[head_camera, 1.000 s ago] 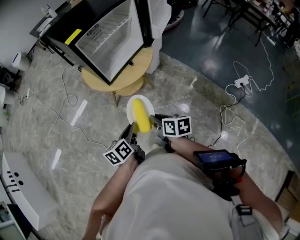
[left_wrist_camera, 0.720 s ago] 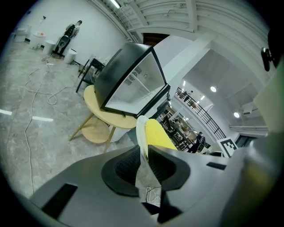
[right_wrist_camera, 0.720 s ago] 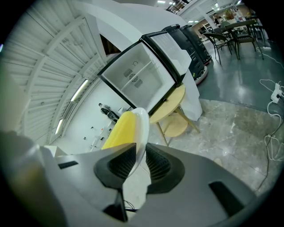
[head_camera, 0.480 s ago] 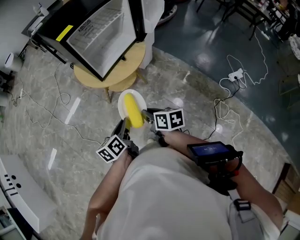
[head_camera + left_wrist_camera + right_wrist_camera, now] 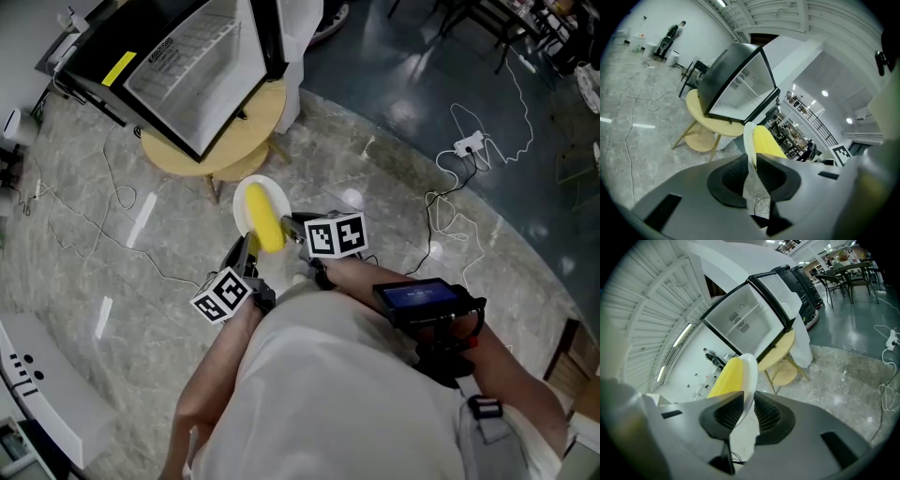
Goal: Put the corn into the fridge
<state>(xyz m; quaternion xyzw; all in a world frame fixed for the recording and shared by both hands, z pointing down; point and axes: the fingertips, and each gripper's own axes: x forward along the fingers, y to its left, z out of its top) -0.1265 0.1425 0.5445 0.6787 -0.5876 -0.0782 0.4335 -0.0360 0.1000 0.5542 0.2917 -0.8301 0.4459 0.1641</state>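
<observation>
**Corn riding on a plate, fridge ahead**

Both grippers are gripping one round white plate (image 5: 246, 194) by its rim. The left gripper (image 5: 751, 161) is clenching the edge on its side, and the right gripper (image 5: 743, 404) is clamping the opposite edge. The yellow corn cob (image 5: 266, 221) is lying lengthwise on the plate, which is being held in the air above the grey marbled floor (image 5: 103, 253). Just beyond, a round pale wooden table (image 5: 251, 139) is carrying the black mini fridge (image 5: 150, 52), its white shelved interior showing.
</observation>
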